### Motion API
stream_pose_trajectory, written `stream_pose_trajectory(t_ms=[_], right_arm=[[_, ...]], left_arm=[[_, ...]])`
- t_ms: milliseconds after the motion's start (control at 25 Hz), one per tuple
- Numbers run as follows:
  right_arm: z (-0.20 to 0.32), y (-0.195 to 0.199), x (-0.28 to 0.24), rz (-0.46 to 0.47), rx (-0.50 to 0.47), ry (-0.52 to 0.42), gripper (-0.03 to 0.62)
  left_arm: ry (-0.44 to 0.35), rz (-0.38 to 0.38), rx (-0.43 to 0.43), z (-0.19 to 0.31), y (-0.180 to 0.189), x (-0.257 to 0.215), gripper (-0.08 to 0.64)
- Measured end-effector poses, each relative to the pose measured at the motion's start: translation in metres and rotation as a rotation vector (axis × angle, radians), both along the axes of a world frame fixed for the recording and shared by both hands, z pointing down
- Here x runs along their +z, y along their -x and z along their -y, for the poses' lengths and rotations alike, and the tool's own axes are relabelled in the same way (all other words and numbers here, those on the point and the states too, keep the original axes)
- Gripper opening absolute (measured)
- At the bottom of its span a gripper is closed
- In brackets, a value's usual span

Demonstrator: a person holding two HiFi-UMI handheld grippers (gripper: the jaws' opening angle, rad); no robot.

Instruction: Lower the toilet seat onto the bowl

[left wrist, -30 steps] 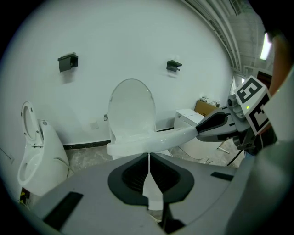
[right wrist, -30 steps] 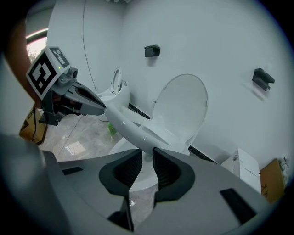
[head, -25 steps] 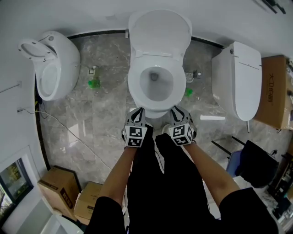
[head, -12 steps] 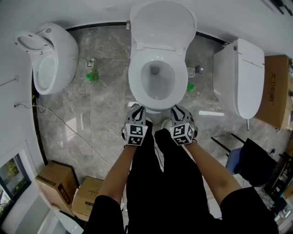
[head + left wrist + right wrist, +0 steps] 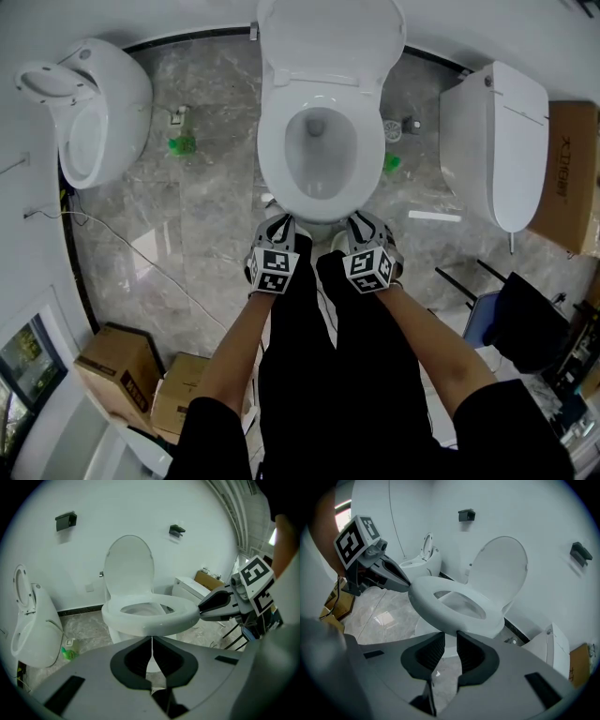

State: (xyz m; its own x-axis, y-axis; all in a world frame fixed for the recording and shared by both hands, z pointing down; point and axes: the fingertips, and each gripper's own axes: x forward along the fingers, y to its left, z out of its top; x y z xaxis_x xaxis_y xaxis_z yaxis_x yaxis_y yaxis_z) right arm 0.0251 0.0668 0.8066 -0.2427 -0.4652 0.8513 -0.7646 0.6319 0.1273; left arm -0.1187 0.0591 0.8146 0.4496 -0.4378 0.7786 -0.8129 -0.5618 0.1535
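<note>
Before the bowl, two claws are held low.
Left claw is shut, empty; right claw is parted narrowly, seemingly empty; toilet seat is laid down.

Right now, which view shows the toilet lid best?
Left gripper view: the toilet lid stands upright, whole and face-on. Right gripper view shows it whole but obliquely. Head view foreshortens it and crops its top.

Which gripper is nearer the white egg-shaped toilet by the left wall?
Left. The left gripper sits at the front of the central white toilet bowl, on the side facing the white egg-shaped toilet; the right gripper is beside it, farther off.
</note>
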Motion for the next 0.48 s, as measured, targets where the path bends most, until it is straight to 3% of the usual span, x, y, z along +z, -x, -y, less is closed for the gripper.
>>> stream_pose_trajectory(t_ms=[480], right_arm=[[-0.022,0.001,0.046,0.024,-0.022,0.103,0.091]], left_arm=[[0.068,0.033,0.022,-0.024,0.001,0.051,0.023]])
